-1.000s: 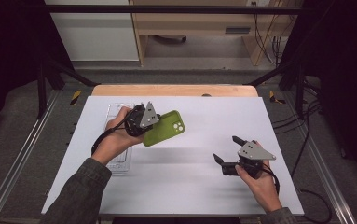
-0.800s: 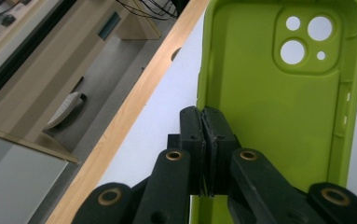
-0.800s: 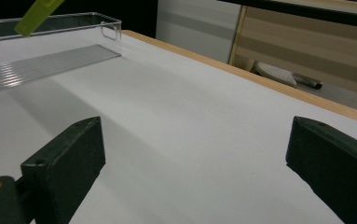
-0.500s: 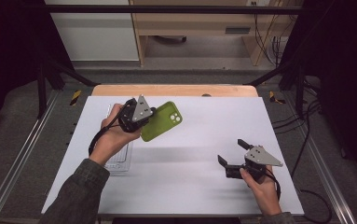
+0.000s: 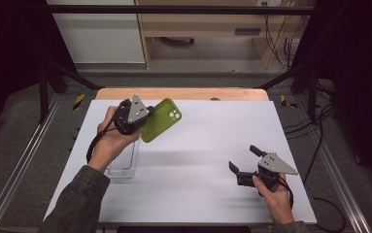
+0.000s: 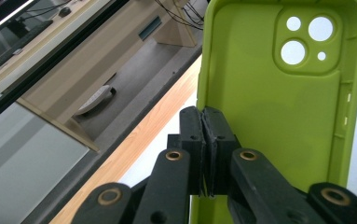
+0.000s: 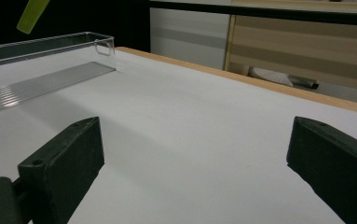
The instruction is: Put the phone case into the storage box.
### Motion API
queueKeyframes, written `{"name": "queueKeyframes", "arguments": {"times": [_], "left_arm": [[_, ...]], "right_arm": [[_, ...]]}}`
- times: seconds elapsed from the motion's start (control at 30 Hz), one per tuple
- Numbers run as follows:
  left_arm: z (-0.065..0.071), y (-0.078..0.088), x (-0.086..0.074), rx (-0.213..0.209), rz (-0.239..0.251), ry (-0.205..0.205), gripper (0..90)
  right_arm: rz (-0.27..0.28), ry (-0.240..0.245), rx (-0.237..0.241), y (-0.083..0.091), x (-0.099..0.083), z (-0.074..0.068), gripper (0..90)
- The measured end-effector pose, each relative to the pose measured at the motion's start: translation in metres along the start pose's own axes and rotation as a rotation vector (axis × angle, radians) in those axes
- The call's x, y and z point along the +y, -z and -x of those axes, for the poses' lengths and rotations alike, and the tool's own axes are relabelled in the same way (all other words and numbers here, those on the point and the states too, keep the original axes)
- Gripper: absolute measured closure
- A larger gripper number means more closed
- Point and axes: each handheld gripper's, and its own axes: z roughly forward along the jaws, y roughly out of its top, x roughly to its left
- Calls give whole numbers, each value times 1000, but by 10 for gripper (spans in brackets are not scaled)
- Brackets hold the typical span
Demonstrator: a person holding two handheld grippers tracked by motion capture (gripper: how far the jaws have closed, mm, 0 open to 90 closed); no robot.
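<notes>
Above the far left part of the white surface (image 5: 198, 145), the left gripper (image 5: 142, 121) holds a green phone case (image 5: 160, 119) clear of it, jaws clamped tight on one thin side wall, open inside facing the gripper's camera (image 6: 269, 116). Near the right front edge the right gripper (image 5: 244, 160) sits low with jaws spread wide and nothing between them, and a clear plastic tray (image 5: 123, 162) lies under the left hand. Risk as I judge it: the grip is on a soft rim only, so the case could twist or slip out if swung fast, or catch the tray wall when lowered.
</notes>
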Motion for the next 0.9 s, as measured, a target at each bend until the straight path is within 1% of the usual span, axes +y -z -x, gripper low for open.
{"name": "queueKeyframes", "arguments": {"times": [0.03, 0.07, 0.17, 0.2, 0.33, 0.57, 0.67, 0.73, 0.9], "left_arm": [[-3, 2, -2, 9, 7, 9, 870], [-3, 2, -2, 9, 7, 9, 870], [-8, 5, -5, 27, 9, 21, 870], [-10, 7, -7, 39, 12, 36, 870], [-14, 9, -10, 56, 10, 49, 870], [-20, 12, -17, 93, 15, 89, 870], [-23, 14, -20, 107, 12, 98, 870], [-25, 15, -22, 120, 16, 113, 870], [-30, 19, -27, 143, 16, 129, 870]], "right_arm": [[0, -4, 0, 0, 0, 0, 39], [-1, -1, 0, 0, 0, 0, 40], [0, 0, 1, 0, 0, 0, 40], [2, 2, 1, 0, 0, 0, 39], [4, -7, 2, 1, 0, 0, 39], [3, -8, 3, 1, 0, 0, 38], [3, -3, 4, 1, -1, -1, 39], [3, -7, 1, 2, 0, -1, 38], [6, -13, 1, 3, -1, -1, 38]]}}
